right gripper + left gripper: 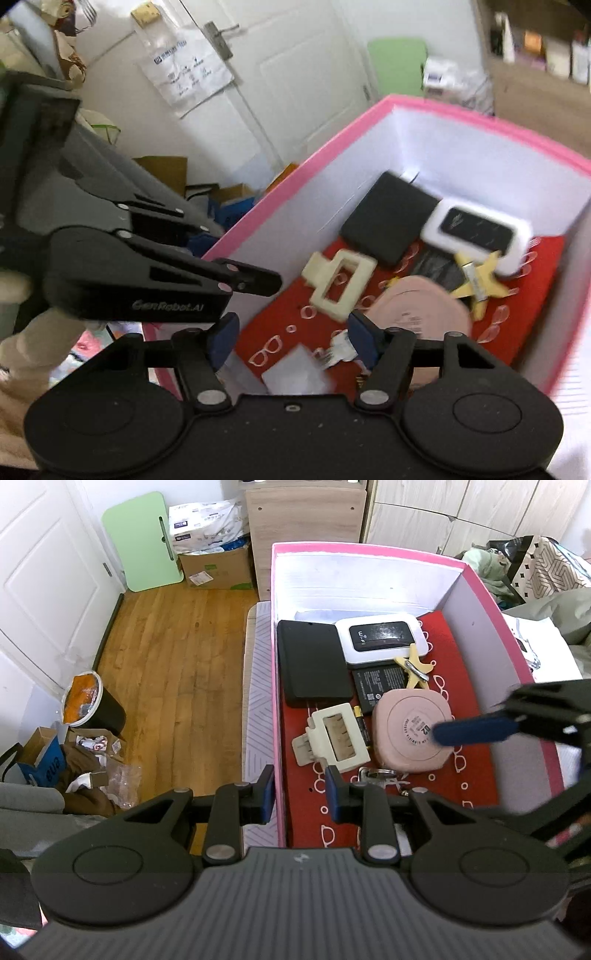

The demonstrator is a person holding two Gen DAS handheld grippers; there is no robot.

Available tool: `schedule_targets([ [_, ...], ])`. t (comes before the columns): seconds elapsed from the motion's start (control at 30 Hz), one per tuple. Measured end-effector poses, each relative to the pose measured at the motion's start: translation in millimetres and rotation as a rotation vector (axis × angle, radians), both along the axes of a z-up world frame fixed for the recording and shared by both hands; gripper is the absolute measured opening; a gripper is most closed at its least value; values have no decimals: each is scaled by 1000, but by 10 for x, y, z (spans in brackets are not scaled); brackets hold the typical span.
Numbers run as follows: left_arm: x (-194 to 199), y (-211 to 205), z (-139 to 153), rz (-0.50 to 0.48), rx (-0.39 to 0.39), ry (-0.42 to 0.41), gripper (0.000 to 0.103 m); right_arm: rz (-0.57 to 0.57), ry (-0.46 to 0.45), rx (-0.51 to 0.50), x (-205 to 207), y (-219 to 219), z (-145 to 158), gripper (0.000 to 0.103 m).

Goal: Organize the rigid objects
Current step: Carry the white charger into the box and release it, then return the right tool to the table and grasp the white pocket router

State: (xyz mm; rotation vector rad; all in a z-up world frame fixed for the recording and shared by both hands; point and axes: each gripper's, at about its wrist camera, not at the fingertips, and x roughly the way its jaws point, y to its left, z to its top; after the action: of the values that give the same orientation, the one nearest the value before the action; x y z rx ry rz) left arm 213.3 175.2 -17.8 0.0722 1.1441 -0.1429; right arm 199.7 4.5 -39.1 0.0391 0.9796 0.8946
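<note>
Inside the pink box (277,686), on its red lining, are sitting one black case (312,662), one white Wi-Fi router (382,637) at 12 o'clock, one flat battery (378,686), one yellow clip (415,668), one pink round case (402,738) at 3 o'clock, one cream hair claw (334,740) in the centre, and a key bunch (375,775) (partly hidden). The left gripper (300,794) is straddling the box's left wall, jaws gaping, gripping nothing. The right gripper (291,341) is hovering at 6 o'clock, jaws spread wide, empty.
</note>
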Motion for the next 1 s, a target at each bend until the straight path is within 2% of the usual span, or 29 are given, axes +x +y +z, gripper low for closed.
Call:
schedule_targets([
  [0.13,0,5,-1,4,0,0,25,-48,-93,91,-112,-405,220,70],
  [0.27,-8,9,-2,4,4,-3,25,-175,-178,143,-203,-983,331,75],
  [0.43,-6,-5,0,9,11,-5,25,-305,-301,36,-333,-1495,256,75],
  [0.53,-8,-7,3,15,12,-4,25,-461,-392,11,-514,-1747,185,75],
  [0.57,-10,-6,3,15,12,-3,25,-473,-406,22,-573,-1805,141,75],
  [0.67,-6,-7,6,19,9,-1,25,-482,-373,67,-665,-1933,8,75],
  [0.73,0,-15,5,21,10,-1,25,-484,-375,58,-670,-1946,-76,75],
  [0.93,2,-14,4,32,0,-3,25,-440,-563,-103,-627,-1854,-156,79],
  [1.0,3,-14,0,35,0,-4,25,-409,-571,-139,-485,-1864,-153,80],
])
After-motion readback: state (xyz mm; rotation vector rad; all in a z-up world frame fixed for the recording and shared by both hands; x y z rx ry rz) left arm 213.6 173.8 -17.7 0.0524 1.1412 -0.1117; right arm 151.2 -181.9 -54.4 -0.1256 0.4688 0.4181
